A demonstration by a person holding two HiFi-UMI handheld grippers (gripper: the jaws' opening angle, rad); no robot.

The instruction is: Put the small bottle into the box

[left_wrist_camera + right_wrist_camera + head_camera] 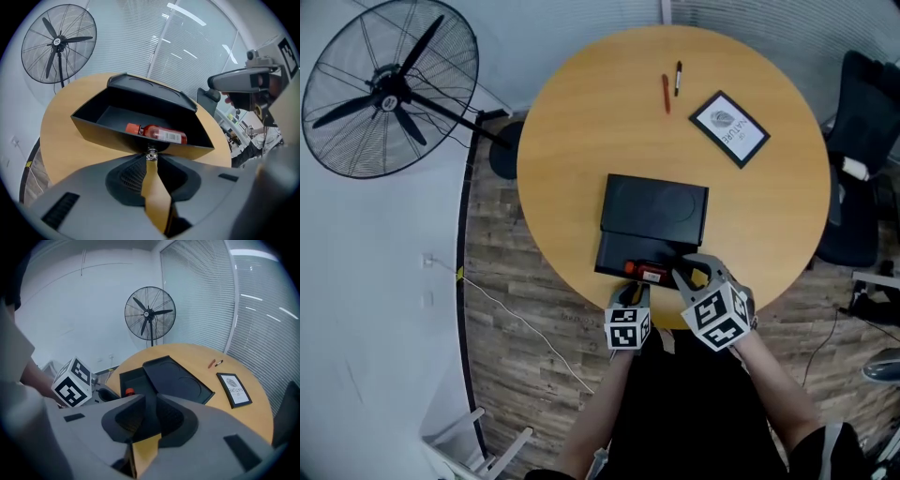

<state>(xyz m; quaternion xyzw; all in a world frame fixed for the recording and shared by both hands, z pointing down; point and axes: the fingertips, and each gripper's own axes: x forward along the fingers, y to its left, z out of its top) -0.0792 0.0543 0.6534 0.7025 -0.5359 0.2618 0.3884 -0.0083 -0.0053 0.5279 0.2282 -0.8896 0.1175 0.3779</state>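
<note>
Small bottle (647,272), red with an orange-red cap and a white label, lies on its side inside the black box (614,261), along the box's near wall, its cap pointing left. The box stands at the near edge of the round wooden table (581,141), and its lid (656,208) is thrown open toward the table's middle.

Off the table's left edge a black fan (389,89) stands on the floor.

The left gripper (630,289) is at the near edge of the table with its tips against the outside of the box's near wall. In the left gripper view its jaws stand narrowly apart, with a thin wedge of tabletop showing between them. A small shiny metal stud (151,155) sits right at the tips. I cannot tell whether the pads pinch it or the wall.

Just to its right, the right gripper (694,272) hangs over the box's near right corner. In the right gripper view its jaws stand at a narrow gap, and nothing is between them.

Near the far edge of the table lie a red pen (666,93) and a black pen (678,79), close side by side. To their right lies a black-framed card (729,128). Beyond the table's right edge stands a dark chair (862,159).
</note>
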